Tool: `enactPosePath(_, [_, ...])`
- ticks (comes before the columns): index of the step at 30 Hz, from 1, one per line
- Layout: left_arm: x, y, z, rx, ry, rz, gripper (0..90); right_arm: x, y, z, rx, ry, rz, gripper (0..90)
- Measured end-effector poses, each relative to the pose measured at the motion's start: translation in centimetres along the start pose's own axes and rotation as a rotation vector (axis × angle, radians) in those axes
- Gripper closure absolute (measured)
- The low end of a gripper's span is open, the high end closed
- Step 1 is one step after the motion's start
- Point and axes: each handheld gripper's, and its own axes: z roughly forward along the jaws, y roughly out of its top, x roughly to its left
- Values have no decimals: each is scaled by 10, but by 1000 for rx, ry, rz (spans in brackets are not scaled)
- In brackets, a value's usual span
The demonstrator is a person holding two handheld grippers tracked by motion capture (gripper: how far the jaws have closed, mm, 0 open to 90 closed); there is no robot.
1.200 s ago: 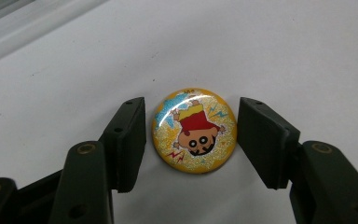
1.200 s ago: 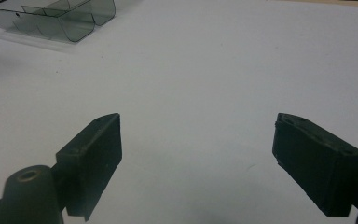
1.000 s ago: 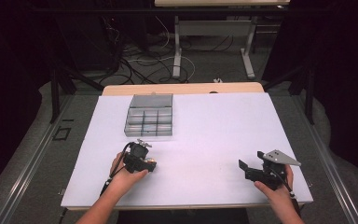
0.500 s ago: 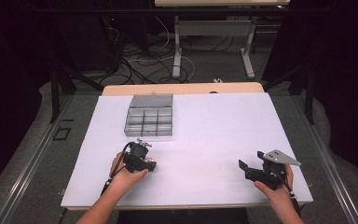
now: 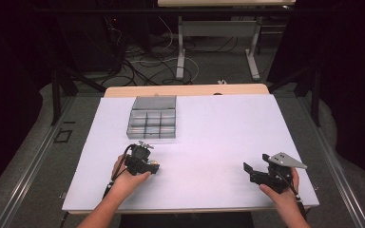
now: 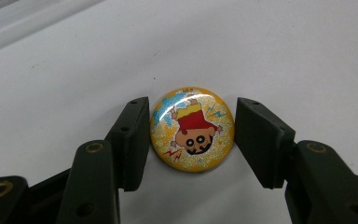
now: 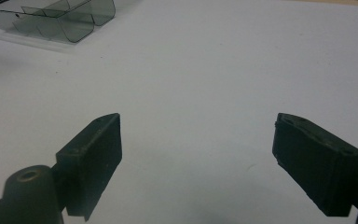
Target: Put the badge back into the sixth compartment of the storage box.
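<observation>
A round yellow badge (image 6: 192,129) printed with a cartoon figure lies flat on the white table (image 5: 209,128). My left gripper (image 6: 191,123) is down at the table around it. The jaws stand close on either side of the badge, with a thin gap at the right jaw, so it is open. From above, that left gripper (image 5: 145,160) sits at the front left, held by a hand. My right gripper (image 5: 256,164) rests at the front right, and its right gripper (image 7: 196,140) jaws are wide open over bare table.
A grey compartment tray (image 5: 152,118) stands at the back left of the table, just beyond the left gripper. The same tray (image 7: 51,18) shows far off in the right gripper view. Dark floor, cables and desk legs lie beyond the table's far edge.
</observation>
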Motion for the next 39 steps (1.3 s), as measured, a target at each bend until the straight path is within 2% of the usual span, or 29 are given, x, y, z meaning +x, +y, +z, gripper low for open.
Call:
enactPosePath(11, [2,4,-5,-20,-4,-12,468,-1,0,-1,-4,-1,-8,149])
enactPosePath(16, [5,7,-10,-31,-4,-21,468,0,0,-1,1,5,4,149])
enactPosePath(22, [7,12,-15,-48,-7,-48,468,-1,0,0,3,3,-3,149])
enactPosePath(28, [9,16,-19,-54,-5,-43,468,-2,0,-1,7,0,-3,149])
enactPosePath(29, [8,16,-18,-61,-5,-54,468,-2,0,-1,7,0,-3,149])
enactPosePath(30, [9,17,-19,-67,-8,-44,468,-2,0,-1,5,0,-3,149])
enactPosePath(34, [8,20,-21,-71,-7,-58,468,-2,0,-1,5,2,-4,149])
enactPosePath(37, [10,23,-22,-77,-7,-47,468,-2,0,-1,5,1,2,149])
enactPosePath(38, [8,23,-22,-85,-5,-64,468,-2,0,-1,5,1,2,149])
enactPosePath(39, [10,24,-23,-84,-5,-52,468,-2,0,-1,8,2,5,149])
